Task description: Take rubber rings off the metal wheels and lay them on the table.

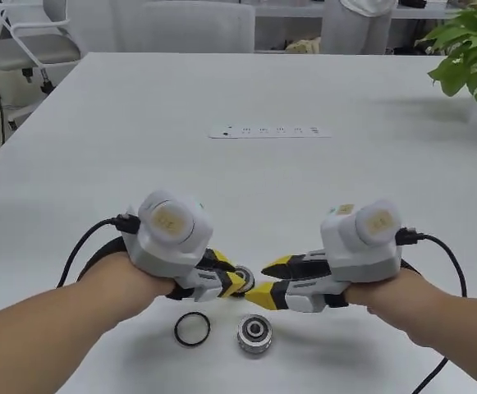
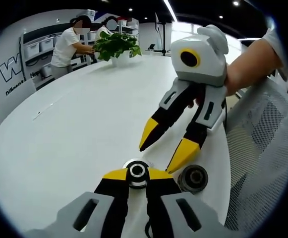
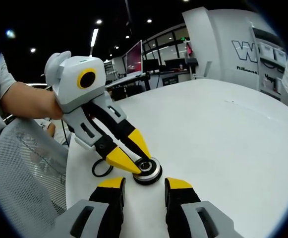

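White table [image 1: 222, 98], job apparently half done: one rubber ring [image 1: 192, 329] lies freed beside a bare-looking metal wheel [image 1: 254, 334]. The left gripper [image 1: 240, 281] clamps a second wheel [image 3: 147, 170] just above the tabletop, likely next to be stripped. The right gripper [image 2: 157, 157] faces it, jaws parted. Count: two wheels, one loose ring.

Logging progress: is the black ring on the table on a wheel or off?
Off. The black ring lies flat on the table, bare inside, apart from the metal wheel beside it.
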Tool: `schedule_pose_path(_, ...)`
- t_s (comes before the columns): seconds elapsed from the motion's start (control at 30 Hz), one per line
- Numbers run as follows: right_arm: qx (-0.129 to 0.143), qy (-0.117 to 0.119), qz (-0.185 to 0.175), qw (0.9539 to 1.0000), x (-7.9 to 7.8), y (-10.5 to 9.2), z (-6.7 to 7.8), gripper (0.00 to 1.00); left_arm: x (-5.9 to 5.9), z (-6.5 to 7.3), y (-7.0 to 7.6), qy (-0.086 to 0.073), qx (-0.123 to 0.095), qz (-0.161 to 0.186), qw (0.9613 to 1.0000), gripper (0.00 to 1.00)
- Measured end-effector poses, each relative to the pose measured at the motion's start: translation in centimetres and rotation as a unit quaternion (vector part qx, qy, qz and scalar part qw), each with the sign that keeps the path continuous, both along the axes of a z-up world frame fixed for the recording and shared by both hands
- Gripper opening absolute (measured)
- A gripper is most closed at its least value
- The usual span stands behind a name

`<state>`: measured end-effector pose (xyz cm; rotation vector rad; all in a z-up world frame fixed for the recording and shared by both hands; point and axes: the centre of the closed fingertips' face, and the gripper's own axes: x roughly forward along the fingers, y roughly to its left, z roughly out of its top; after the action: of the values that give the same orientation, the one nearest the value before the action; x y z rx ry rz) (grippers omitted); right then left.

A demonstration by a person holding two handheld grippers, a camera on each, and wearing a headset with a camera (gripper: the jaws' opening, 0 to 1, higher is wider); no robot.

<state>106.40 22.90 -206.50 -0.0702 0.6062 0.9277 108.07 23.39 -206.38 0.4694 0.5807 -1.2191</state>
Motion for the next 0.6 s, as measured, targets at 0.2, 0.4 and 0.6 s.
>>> schedule_pose_path(0.2, 0.001, 0.004, -0.005, 1.0, 0.6, 0.5, -0.4, 0.3, 0.0, 0.0, 0.1, -0.002, -0.002, 0.01, 0.9999, 0.07)
schedule_pose_path(0.4, -0.01, 0.002, 0.002, 0.9999, 0.8, 0.9, -0.9, 0.31, -0.1, 0.0, 0.1, -0.005, -0.002, 0.014, 0.9999, 0.07)
schedule_pose_path(0.6, -0.017, -0.002, 0.006, 0.9998, 0.8, 1.2, -1.4, 0.27, -0.2, 0.1, 0.1, -0.005, -0.005, 0.019, 0.9998, 0.07)
